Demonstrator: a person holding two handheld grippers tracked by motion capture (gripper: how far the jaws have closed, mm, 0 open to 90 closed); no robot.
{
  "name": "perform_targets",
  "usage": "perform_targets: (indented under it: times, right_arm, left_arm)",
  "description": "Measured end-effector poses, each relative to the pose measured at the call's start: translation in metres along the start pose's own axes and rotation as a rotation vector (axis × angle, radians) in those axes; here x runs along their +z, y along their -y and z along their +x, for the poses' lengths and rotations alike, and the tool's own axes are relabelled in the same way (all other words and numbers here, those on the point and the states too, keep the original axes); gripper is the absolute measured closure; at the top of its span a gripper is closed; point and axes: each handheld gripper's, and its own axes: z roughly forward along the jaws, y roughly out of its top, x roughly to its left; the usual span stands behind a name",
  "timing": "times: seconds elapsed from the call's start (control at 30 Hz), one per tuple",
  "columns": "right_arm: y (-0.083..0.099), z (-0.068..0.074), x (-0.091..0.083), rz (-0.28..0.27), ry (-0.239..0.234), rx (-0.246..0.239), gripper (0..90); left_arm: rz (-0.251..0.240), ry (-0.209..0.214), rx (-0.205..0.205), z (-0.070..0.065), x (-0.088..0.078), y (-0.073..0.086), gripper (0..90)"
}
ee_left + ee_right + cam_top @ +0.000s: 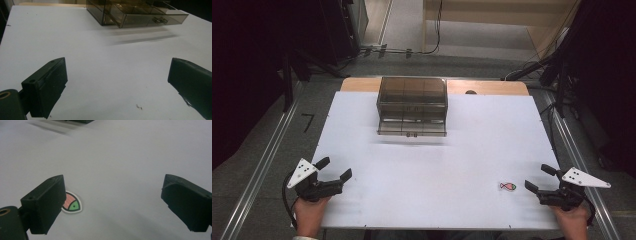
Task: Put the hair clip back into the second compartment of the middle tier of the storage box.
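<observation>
Beneath both tongs: counter (472, 150), white, broad, with a strip of bare wood showing along its far edge.

Item 1. Drawer box (412, 106), smoky translucent plastic, divided into compartments, with a small metal pull on the lower drawer front. Stands at the far middle of the counter, well ahead of both tongs and between their lines of aim. In the left gripper view the lower drawer appears drawn out a little.

Item 2. Left tongs (334, 169), held in a hand at the near left corner, jaws spread wide, nothing between them, pointing toward the middle of the counter.

Item 3. Right tongs (540, 178), held in a hand at the near right corner, jaws likewise wide apart and empty.

Item 4. Fish sticker (507, 186), small, flat on the counter, pink body, green head end. Lies just beside the right tongs, toward the counter's middle; in the right gripper view it sits (71, 205) partly behind the left-hand jaw tip. Long axis runs roughly across the counter, side to side. Well apart from the left tongs.

Judgement: the right hand is the nearer by far; a short shift toward the sticker would centre it between the jaws.
</observation>
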Motion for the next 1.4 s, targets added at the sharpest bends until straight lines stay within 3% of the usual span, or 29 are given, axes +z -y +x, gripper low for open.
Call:
perform_targets:
  times: [0.97,1.13,1.4]
  right_arm:
    - [0.000,0.004,0.001,0.011,-0.025,-0.051,10.3]
    - [-0.001,0.005,0.001,0.021,-0.049,-0.079,10.3]
    - [-0.001,0.011,0.003,0.036,-0.036,-0.131,12.6]
  left_arm:
    - [-0.001,0.001,0.002,0.000,0.000,0.000,2.7]
    - [0.004,-0.002,-0.001,0.000,0.000,0.000,2.7]
    - [0.001,-0.001,0.001,0.000,0.000,0.000,2.7]
